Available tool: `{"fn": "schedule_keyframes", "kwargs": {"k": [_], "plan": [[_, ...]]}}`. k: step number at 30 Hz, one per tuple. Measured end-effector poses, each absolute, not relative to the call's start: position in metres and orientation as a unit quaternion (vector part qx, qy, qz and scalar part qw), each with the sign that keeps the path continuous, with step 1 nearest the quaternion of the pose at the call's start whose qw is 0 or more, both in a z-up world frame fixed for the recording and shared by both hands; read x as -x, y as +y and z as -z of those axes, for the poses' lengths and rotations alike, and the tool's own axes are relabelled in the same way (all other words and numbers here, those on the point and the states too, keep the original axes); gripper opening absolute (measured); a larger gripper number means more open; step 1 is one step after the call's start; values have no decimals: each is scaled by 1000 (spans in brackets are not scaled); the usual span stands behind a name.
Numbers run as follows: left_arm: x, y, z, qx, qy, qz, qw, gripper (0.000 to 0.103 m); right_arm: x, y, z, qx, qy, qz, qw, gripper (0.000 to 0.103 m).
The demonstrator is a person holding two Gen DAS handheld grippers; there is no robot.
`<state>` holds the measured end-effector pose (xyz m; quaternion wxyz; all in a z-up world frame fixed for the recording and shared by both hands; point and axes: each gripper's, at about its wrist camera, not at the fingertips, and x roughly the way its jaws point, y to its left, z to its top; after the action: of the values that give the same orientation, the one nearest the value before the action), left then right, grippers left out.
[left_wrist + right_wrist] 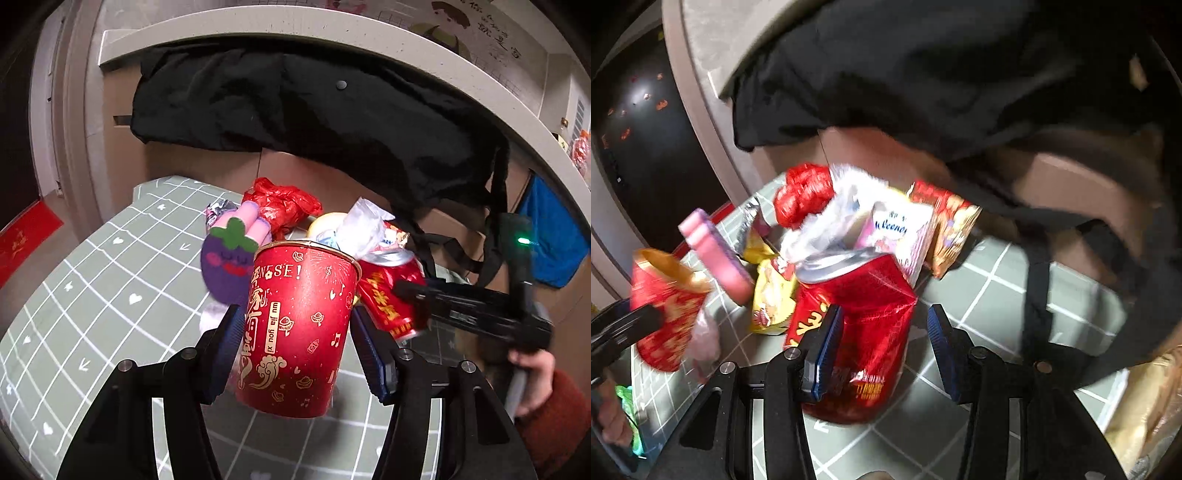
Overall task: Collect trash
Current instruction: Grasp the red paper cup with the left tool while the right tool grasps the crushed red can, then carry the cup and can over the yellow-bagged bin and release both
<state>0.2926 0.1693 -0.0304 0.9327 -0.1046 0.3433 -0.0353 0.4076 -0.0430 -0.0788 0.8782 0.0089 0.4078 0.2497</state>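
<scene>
Bedroom clutter around the work surface

A green bedsheet (pixel 92 280) with white grid lines, hearts and stars spreads below and to the left of the left-hand gripper; ahead of it a black coat (pixel 295 107) hangs from a white shelf (pixel 332 33) (a cartoon poster (pixel 454 26) sits above). A purple plush toy (pixel 225 269) with a green leaf lies just ahead-left, and a blue cloth (pixel 550 236) hangs far right.
</scene>
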Motion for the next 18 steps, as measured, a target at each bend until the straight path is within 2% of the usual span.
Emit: {"fn": "schedule_keyframes", "kwargs": {"k": [7, 9, 11, 18], "plan": [[-278, 175, 23, 97, 325, 31, 940, 60, -405, -28, 88, -42, 430, -289, 854, 43], [-274, 178, 21, 100, 323, 31, 941, 60, -396, -22, 83, -27, 424, -295, 856, 33], [-271, 179, 19, 100, 320, 30, 942, 60, -386, -22, 73, -25, 416, -298, 859, 29], [-259, 177, 10, 100, 305, 32, 946, 60, -358, -35, 48, -23, 400, -308, 863, 28]]}}
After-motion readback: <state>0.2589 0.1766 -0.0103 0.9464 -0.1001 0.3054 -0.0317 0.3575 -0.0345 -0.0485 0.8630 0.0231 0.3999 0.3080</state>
